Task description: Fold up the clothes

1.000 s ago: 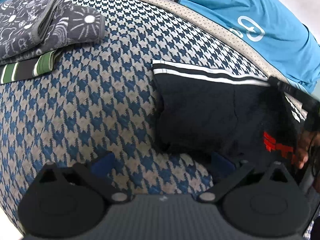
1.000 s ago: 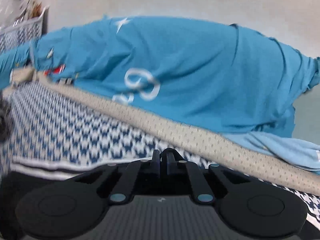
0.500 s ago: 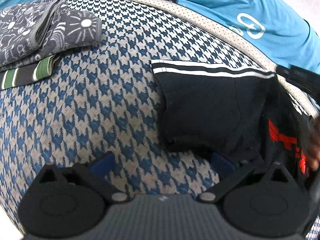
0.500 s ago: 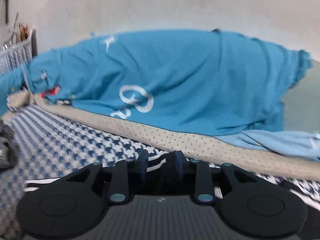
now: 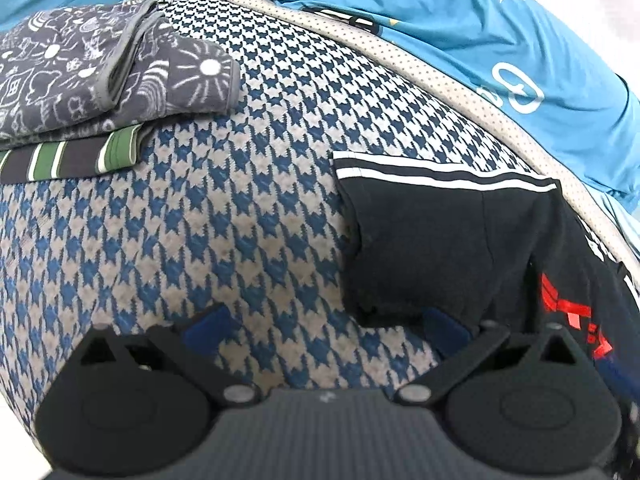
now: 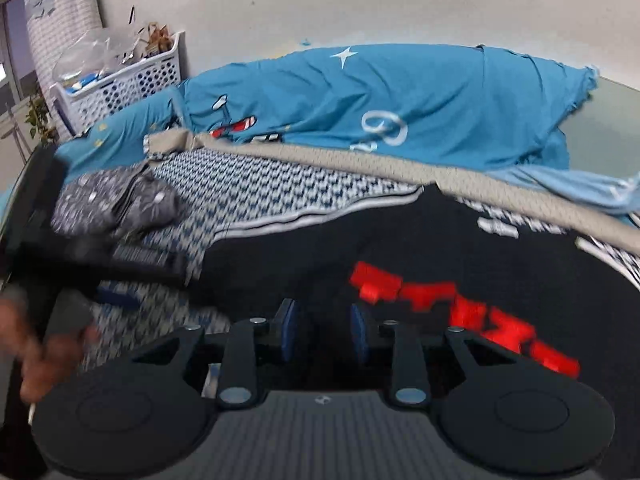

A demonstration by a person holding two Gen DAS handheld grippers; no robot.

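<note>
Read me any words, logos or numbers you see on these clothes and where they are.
Red print on the black shirt: blurred, unreadable.
White print near its top edge: blurred, unreadable.
White looped marks on the blue sheet: not clearly letters.
Nothing else legible.

Each gripper, left (image 5: 326, 330) and right (image 6: 323, 334), is built from black linkage arms fastened with silver screws. Blue pads (image 6: 289, 330) are fitted on the fingers above a grey ribbed body. A blurred hand (image 6: 38, 354) is seen, seemingly unsleeved.
</note>
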